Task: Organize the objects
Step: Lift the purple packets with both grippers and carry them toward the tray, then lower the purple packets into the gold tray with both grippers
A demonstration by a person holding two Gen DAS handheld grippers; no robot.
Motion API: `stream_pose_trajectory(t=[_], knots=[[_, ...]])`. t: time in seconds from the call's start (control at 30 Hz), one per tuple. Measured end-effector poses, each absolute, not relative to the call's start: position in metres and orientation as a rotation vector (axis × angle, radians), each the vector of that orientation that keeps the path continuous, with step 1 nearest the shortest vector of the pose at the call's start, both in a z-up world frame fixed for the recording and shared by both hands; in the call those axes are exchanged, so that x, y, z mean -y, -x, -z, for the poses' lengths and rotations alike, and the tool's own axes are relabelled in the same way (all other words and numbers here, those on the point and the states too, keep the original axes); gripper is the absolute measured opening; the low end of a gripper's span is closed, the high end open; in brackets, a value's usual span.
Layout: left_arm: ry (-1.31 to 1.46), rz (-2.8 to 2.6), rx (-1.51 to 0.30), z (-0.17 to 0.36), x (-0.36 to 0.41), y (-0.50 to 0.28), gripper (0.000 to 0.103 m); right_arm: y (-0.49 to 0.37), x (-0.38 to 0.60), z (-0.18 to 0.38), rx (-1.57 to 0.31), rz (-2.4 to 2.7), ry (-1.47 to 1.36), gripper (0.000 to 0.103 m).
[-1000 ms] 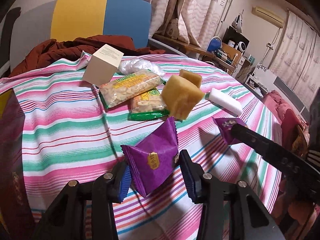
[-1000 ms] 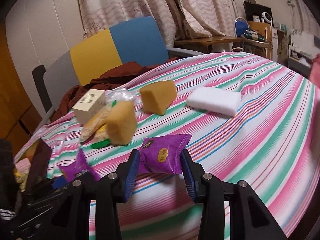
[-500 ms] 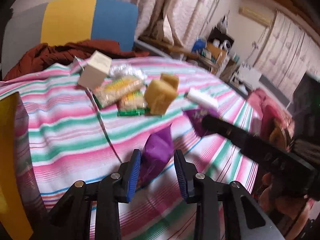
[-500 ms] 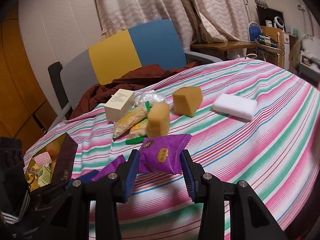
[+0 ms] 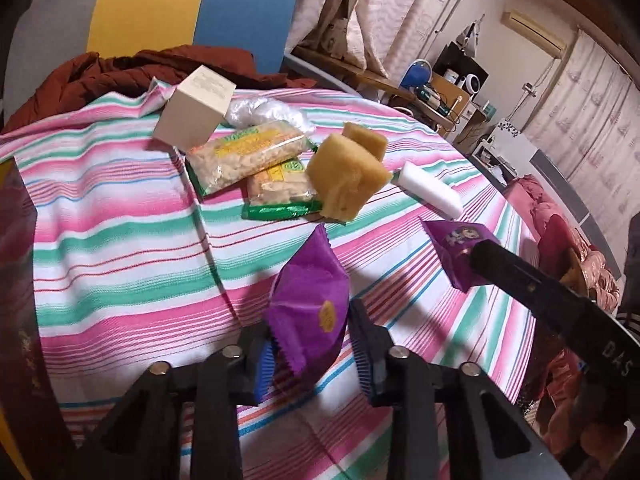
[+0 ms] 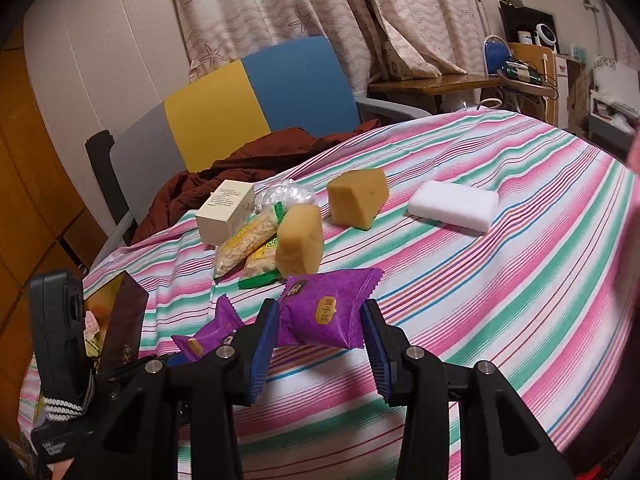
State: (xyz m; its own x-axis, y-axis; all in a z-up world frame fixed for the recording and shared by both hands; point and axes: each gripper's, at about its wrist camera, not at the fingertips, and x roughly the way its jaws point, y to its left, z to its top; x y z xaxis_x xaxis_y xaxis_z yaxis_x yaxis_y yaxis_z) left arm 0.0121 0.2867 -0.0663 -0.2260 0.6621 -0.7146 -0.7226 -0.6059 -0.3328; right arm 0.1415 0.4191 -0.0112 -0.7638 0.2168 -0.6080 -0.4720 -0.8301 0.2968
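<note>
Packets like these are light, puffy and slick, so grip their middles. Your left gripper (image 5: 312,346) pinches one purple packet (image 5: 310,300); your right gripper (image 6: 320,338) clamps another purple packet (image 6: 326,312).

"das" on black gripper arm (image 5: 560,304) (packet print unreadable)

Left gripper (image 5: 310,344): angled downward, jaws clamped on a purple snack packet (image 5: 310,300). Right gripper (image 6: 320,342): angled downward, jaws clamped on a second purple packet (image 6: 326,314), raised off the tabletop.
</note>
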Motion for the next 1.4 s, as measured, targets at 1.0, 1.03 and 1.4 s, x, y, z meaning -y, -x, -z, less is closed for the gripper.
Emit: stream_pose_trajectory(t=[1.0,1.03,1.4], knots=[[1.035,-2.177,0.085,0.005,-0.078,-0.019,0.028,-0.093,-0.288,-0.033,-0.558,-3.023,0.93,0.043],[1.048,-2.194,0.077,0.007,-0.069,-0.019,0.028,-0.09,-0.279,-0.033,-0.54,-3.047,0.949,0.043],[1.217,-2.346,0.089,0.029,0.021,-0.021,0.028,-0.052,-0.174,-0.015,-0.338,-3.241,1.243,0.043]])
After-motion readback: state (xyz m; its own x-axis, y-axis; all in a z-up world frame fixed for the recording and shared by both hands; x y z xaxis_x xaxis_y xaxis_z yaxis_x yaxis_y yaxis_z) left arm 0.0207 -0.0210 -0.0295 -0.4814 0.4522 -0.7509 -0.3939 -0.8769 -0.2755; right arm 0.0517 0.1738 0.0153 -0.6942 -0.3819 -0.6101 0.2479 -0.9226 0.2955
